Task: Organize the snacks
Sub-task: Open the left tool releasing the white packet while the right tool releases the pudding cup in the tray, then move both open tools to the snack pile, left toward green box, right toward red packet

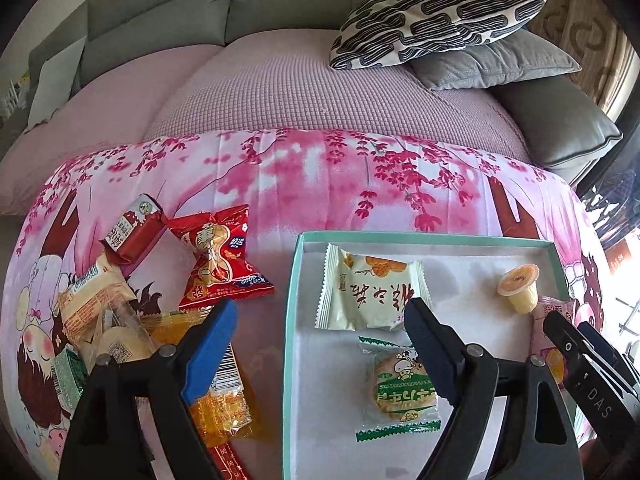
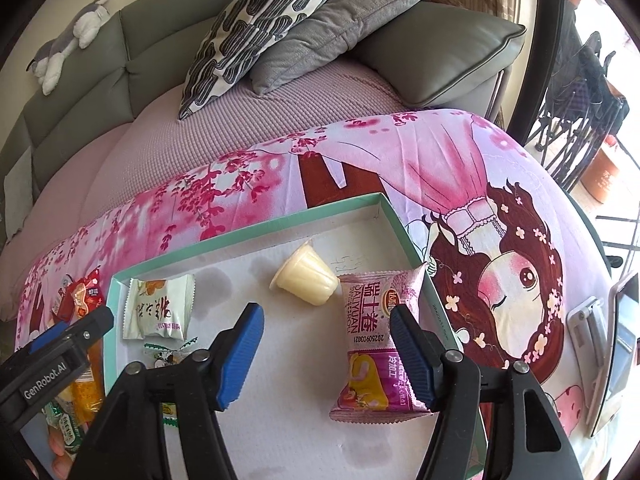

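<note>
Bright daylight from right; fisheye-warped, dark-vignetted edges.

A shallow box (image 1: 298, 280) with a mint-green rim and white floor lies open on the pink cloth. Inside it, in the left wrist view, a cream wrapper (image 1: 370, 292) with an orange print lies flat toward 10 o'clock. A clear, green-edged packet (image 1: 400, 388) holding a round biscuit lies flat near 6 o'clock. A small jelly cup (image 1: 519, 286) with an orange lid lies tipped on its side toward 2 o'clock. A pink Swiss-roll packet (image 2: 378, 344) lies at 3 o'clock, leaning on the box's right rim, just beside the cup. Left of the box, at 9 o'clock, loose snacks lie heaped: a red peanut bag (image 1: 222, 258), a red bar (image 1: 134, 232), an orange transparent packet (image 1: 220, 404) and pale wrappers (image 1: 94, 300).
</note>
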Demonstrator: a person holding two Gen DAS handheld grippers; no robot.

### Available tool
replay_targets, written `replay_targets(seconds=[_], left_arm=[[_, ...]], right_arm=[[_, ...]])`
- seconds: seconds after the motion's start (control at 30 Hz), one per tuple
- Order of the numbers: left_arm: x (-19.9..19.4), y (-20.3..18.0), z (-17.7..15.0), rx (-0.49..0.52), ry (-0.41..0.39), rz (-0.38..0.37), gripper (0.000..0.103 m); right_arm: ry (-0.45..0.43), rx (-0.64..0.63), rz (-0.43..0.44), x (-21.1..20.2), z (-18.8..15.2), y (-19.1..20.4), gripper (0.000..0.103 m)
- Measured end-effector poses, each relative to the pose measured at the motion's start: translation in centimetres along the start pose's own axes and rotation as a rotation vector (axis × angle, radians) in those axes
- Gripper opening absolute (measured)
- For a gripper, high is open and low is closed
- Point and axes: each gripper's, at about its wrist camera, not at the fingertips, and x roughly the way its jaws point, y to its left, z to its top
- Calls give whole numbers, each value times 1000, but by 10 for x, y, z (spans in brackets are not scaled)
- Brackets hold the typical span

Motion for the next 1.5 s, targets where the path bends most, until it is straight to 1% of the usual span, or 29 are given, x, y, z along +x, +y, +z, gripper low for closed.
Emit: replay_targets(seconds=[0.03,0.1,0.13,0.17,0.2,0.37,0.47,0.57,0.63,0.73,0.83,1.03,1.1,1.27,1.37,1.5], left_arm=[[2,3,0,-12,4,3,86],[5,8,0,-44,4,17,86],[7,12,0,-60,0,31,91],[8,15,0,-75,-1,43,102],[10,18,0,-86,2,49,103],[17,27,-2,-114,19,62,103],[16,28,-1,-125,14,62,103],[14,30,-4,-129,1,51,103],[12,32,-8,-121,-8,64,103],[12,38,-13,-123,5,72,103],[8,45,-19,-131,6,62,103],[-11,47,-31,-67,-25,60,103],[-17,48,-32,-60,-32,50,103],[-34,60,-41,-89,-53,18,103],[-41,72,-49,-108,-56,36,103],[-51,94,-58,-146,-65,72,103]], right_arm=[[7,-1,-3,2,-1,0,73],[15,1,5,6,-2,0,89],[18,5,11,8,-3,-1,92],[20,9,16,9,-3,-2,98],[22,12,20,9,-3,-2,103],[39,10,11,12,-4,-2,103],[44,-2,-2,13,-5,0,103],[45,-8,9,11,-6,3,103],[47,-23,15,11,-8,6,103],[44,-53,6,7,-11,13,103],[36,-66,21,0,-14,17,103],[12,-79,50,-19,-27,24,103],[5,-85,55,-25,-32,27,103],[3,-115,61,-32,-40,37,103],[1,-132,71,-33,-42,44,103],[20,-167,79,-30,-49,60,103]])
